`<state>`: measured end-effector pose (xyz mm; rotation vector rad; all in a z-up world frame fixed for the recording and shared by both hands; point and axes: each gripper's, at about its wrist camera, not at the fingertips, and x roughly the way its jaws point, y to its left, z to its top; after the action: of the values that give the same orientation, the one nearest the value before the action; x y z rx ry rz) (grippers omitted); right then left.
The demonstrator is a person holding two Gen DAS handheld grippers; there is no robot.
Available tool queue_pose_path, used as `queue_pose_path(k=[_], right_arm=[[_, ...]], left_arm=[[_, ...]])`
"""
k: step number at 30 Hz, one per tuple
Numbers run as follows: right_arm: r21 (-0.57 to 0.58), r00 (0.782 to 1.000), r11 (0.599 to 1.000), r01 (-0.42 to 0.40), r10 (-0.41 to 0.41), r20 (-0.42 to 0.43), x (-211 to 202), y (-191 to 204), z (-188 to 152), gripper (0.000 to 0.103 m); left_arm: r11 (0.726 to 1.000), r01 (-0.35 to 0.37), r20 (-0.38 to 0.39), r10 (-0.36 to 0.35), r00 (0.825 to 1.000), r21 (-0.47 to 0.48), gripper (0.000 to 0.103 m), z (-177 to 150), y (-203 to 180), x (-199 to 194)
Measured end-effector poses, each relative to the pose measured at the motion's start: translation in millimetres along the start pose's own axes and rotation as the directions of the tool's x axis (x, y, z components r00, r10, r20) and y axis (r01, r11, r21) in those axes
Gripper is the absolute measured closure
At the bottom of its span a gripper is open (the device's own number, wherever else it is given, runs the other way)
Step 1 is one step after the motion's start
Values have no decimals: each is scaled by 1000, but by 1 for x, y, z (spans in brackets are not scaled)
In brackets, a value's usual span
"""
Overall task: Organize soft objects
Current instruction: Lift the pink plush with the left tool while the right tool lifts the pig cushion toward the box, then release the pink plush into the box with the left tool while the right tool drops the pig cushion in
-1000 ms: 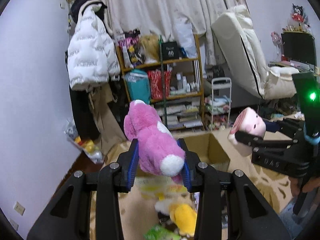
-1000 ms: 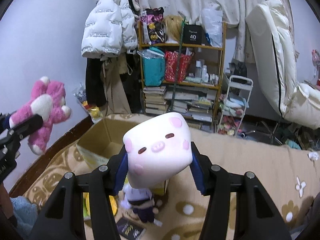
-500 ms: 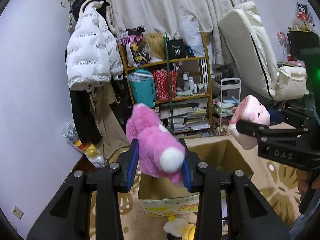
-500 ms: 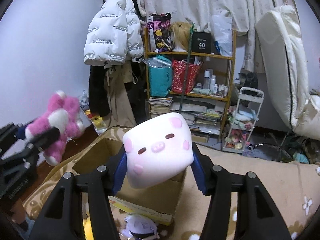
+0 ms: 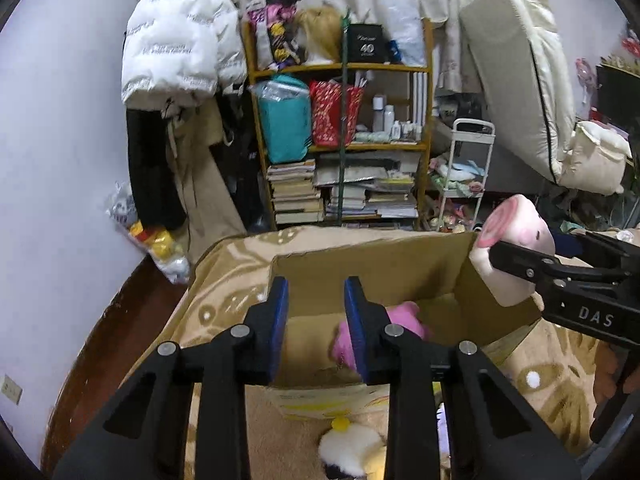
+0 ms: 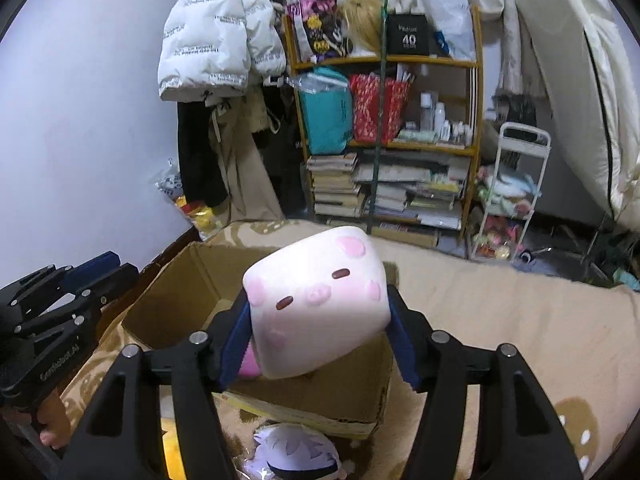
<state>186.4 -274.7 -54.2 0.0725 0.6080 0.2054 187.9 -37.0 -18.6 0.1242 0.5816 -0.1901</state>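
An open cardboard box [image 5: 380, 264] stands on a beige patterned blanket. A pink plush toy [image 5: 400, 316] lies inside it, also showing behind my right gripper's left finger [image 6: 249, 362]. My left gripper [image 5: 316, 292] hovers over the box's near edge, its jaws drawn close with only a narrow gap and nothing between them. It also shows at the left [image 6: 100, 268] of the right wrist view. My right gripper [image 6: 318, 308] holds a white cube plush with a pink pig face [image 6: 320, 300] above the box. Its jaws are opening, both pads still touch the tilted cube [image 5: 516, 236].
A white-and-yellow plush [image 5: 352, 448] and a purple-haired plush [image 6: 296, 456] lie on the blanket in front of the box. Behind stand a full wooden shelf [image 5: 344, 140], a white trolley [image 5: 468, 160], a hanging white jacket [image 5: 176, 40] and a leaning mattress [image 5: 520, 80].
The pink plush has left my left jaws and now lies in the box, and those jaws stand narrower. Both grippers came closer to the box and lower. The pig cube has tilted.
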Motion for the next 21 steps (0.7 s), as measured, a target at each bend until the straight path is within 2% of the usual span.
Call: queue_pose_path(k=[3, 7, 8, 10, 14, 16, 18, 21], right_arm=[[0, 1000, 1000, 3, -3, -11, 5, -1, -4, 33], [8, 999, 1000, -12, 12, -43, 11, -3, -9, 27], [6, 999, 1000, -5, 5, -44, 11, -3, -10, 24], [10, 1000, 1000, 3, -3, -29, 7, -3, -11, 9], [18, 1000, 1000, 5, -5, -8, -2, -2, -10, 5], [14, 1000, 1000, 11, -11, -11, -7, -1, -11, 4], [16, 1000, 1000, 16, -16, -8, -14, 0, -12, 2], [17, 1000, 1000, 11, -11, -7, -24, 3, -14, 1]], left_arm=[[1000, -5, -24, 5, 1000, -22, 70, -3, 4, 5], [999, -26, -45, 25, 999, -39, 53, -10, 11, 7], [999, -31, -47, 30, 998, -38, 53, -11, 11, 6], [999, -35, -59, 33, 998, -34, 48, -13, 12, 4], [998, -56, -48, 54, 997, -32, 33, -14, 14, -8], [997, -72, -45, 70, 996, -27, 21, -15, 14, -16], [996, -82, -44, 80, 996, -31, 14, -16, 15, -24], [996, -87, -54, 85, 995, -34, 9, -18, 17, -34]])
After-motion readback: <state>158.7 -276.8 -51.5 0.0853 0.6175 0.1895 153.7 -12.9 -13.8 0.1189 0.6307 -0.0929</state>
